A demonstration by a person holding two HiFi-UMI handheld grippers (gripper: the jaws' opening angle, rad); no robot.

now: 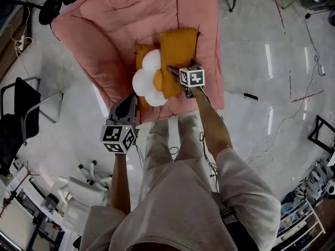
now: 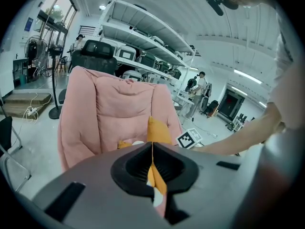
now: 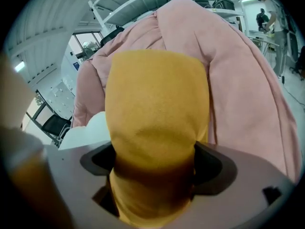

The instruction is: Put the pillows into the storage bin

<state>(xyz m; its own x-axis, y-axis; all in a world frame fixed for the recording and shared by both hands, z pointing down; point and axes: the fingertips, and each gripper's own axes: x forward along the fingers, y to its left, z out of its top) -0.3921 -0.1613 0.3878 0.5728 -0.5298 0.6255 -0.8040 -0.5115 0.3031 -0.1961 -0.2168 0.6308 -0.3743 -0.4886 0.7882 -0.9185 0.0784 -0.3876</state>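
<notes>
An orange pillow leans upright on a pink padded lounge chair, with a white flower-shaped pillow with an orange centre resting against its left side. My right gripper reaches onto the orange pillow's near edge. In the right gripper view the orange pillow fills the wide gap of the gripper and both jaws press its sides. My left gripper hovers just short of the flower pillow, shut and empty; its jaws meet in a thin slit. No storage bin is in view.
Black office chairs stand at the left on the glossy floor, and cables trail at the right. Metal shelving with stacked goods rises behind the lounge chair. People stand far off.
</notes>
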